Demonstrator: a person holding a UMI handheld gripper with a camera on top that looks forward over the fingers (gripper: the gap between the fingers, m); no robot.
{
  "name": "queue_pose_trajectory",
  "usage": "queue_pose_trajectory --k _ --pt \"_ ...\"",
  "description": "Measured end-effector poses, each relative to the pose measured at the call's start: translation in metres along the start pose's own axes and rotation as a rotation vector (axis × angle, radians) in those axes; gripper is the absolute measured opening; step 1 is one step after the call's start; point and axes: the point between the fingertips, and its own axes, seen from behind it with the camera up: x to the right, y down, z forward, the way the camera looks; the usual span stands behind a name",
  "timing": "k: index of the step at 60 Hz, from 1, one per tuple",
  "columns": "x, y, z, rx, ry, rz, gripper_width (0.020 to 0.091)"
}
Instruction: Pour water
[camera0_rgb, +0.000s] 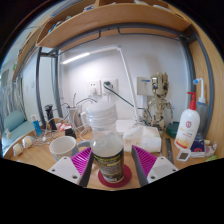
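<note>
Fingers: two fingers (110, 166) were seen at the bottom centre of the frame, each lined with a magenta pad (146, 161); they were spread apart, with nothing pressed between them.
Jar: one glass jar (109, 158) with a dark label was seen between the fingers, standing on the tabletop (42, 156); a gap was left at each side. The label's writing could not be read.
Bottle: one clear plastic bottle (102, 118), ribbed in shape, was seen just above and behind the jar, at the centre of the frame.
Cup: one round white cup (62, 146) was seen left of centre, beside the left finger.
Pump bottle: one white pump bottle (186, 128) with a red mark was seen at the right of the frame; its writing was too small to be read.
Figure: one tan, wood-coloured figure (159, 97) was seen upright, right of centre, against the wall.
Shelf: one wooden shelf (110, 22) on a metal frame was seen across the top of the frame.
Tabletop: a light wooden surface was seen, cluttered at the far left with small items that could not be told apart.
</note>
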Motion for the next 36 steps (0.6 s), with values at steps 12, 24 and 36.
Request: queue_pose_trajectory --k 12,24,36 --pt "0.005 0.01 -0.045 0.007 0.023 0.025 0.0775" --pt "0.007 0.006 -0.112 0.052 0.069 0.085 0.0786" --pt "0.018 -0.012 -0.173 0.109 0.174 0.062 0.0789"
